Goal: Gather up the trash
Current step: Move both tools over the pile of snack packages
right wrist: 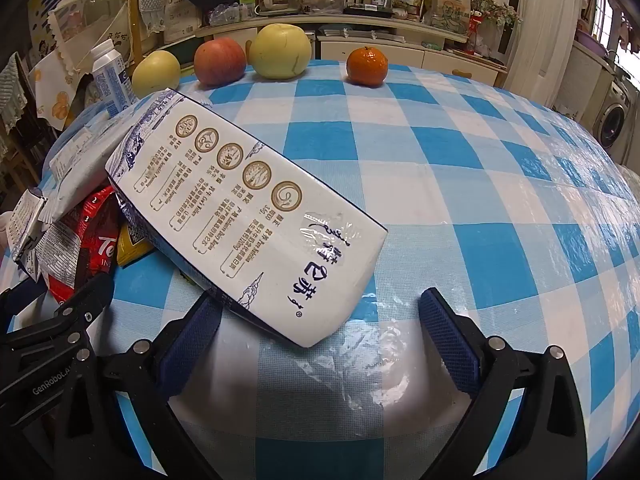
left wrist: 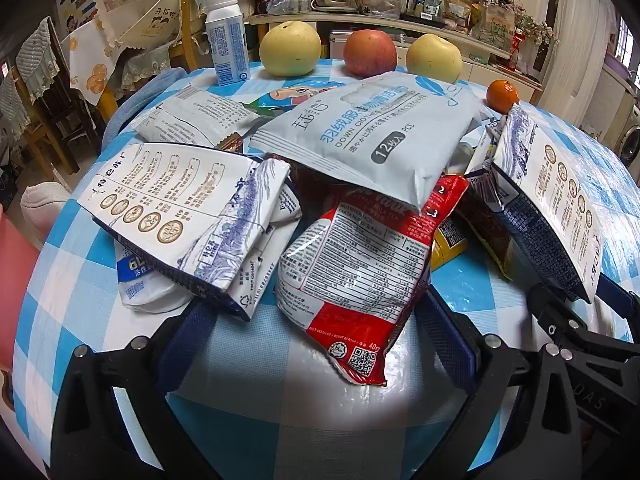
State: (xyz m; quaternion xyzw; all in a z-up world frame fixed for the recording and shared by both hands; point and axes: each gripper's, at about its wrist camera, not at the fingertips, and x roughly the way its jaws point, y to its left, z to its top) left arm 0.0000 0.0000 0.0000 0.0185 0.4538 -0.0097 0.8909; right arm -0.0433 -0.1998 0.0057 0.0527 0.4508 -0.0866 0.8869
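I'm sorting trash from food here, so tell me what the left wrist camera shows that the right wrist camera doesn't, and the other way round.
Only the left wrist view shows a second flattened milk carton at the pile's left, and the 12-piece count printed on the wet wipes pack.

Only the right wrist view shows the open stretch of checked tablecloth right of the pile.

Both show the right-hand milk carton, the red milk tea sachet, the tangerine, the red apple and both open grippers.

Red sachet top hidden under wipes pack.
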